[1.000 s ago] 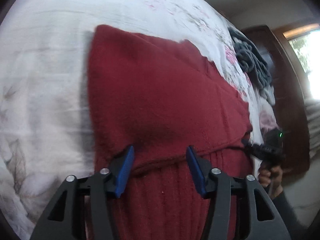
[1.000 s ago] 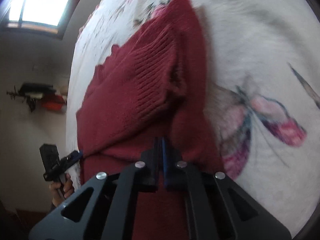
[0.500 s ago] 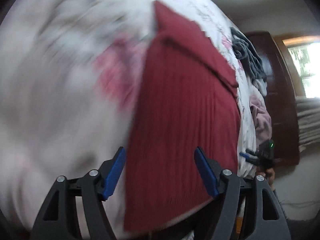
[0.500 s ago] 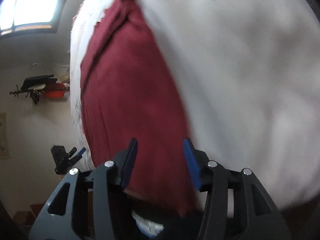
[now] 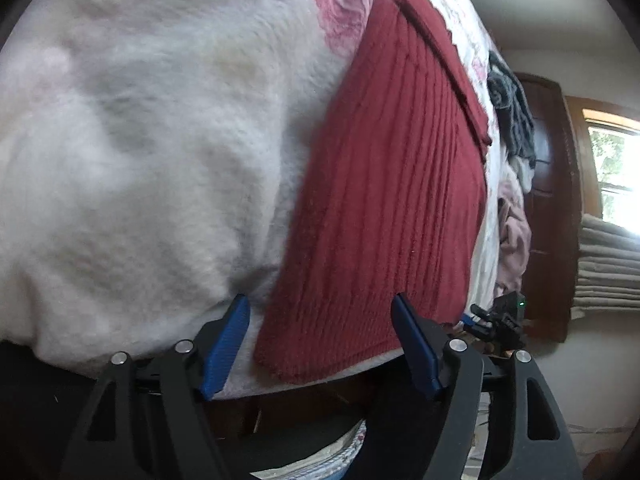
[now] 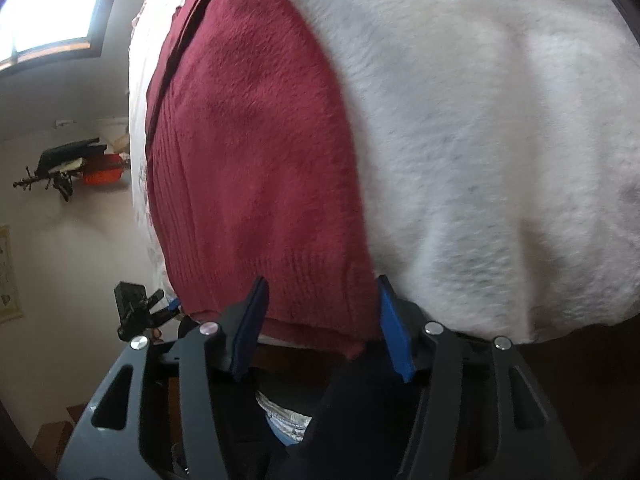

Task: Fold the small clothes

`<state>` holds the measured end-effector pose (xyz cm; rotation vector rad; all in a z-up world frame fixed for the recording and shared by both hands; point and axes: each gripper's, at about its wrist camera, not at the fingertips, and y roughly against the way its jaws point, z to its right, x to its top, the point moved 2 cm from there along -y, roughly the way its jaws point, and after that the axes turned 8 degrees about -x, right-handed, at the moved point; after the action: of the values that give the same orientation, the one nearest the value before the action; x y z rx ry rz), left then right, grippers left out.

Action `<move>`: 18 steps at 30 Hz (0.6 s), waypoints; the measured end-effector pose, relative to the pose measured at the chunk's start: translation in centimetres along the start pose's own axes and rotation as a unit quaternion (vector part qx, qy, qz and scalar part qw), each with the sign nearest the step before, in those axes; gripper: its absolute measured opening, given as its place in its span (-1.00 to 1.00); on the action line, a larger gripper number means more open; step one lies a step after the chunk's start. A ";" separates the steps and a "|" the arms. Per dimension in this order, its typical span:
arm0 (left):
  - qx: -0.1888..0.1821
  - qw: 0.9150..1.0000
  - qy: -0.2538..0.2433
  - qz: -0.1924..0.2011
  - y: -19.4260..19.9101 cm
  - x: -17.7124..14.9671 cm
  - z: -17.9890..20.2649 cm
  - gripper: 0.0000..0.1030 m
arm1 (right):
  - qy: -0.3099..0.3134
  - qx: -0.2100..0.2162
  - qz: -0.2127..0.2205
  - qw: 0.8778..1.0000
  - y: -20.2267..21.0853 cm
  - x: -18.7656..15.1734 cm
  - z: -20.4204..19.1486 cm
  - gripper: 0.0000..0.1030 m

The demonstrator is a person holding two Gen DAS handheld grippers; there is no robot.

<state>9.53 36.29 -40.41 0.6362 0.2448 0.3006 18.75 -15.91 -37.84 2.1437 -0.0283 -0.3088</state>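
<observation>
While the folded maroon knit sweater (image 5: 392, 200) lies flat at the near edge of the white fleece blanket (image 5: 140, 140), I see my left gripper (image 5: 320, 344) and right gripper (image 6: 320, 324) both spread wide and empty, poised at the sweater's ribbed hem.

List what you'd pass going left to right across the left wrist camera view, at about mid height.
White fleece blanket → red knitted garment → pink clothes in the pile → dark wooden door → window.
</observation>
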 end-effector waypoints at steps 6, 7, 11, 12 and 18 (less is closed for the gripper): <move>0.003 0.999 -0.021 -0.040 -1.6 -0.3 1.2 0.42 | 0.024 -0.017 -0.013 0.999 -0.5 0.1 -0.8 0.10; 0.008 0.999 -0.021 -0.039 -1.6 -0.4 0.9 0.43 | 0.022 -0.017 -0.014 1.000 -0.5 0.3 -0.7 0.11; -0.009 0.999 0.011 -0.030 -1.4 -0.3 0.2 0.41 | 0.007 -0.010 -0.017 1.000 -0.6 0.3 0.0 0.10; -0.007 0.999 0.006 -0.031 -1.5 -0.5 0.5 0.39 | 0.009 -0.009 -0.017 1.000 -0.4 0.1 0.3 0.11; 0.014 0.999 0.022 -0.031 -1.7 -0.7 -0.4 -0.61 | 0.003 -0.005 -0.018 1.000 -0.5 -0.7 0.2 0.10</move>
<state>9.07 34.96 -41.71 0.6490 0.3112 0.2518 17.98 -15.69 -38.25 2.1367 0.0150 -0.3239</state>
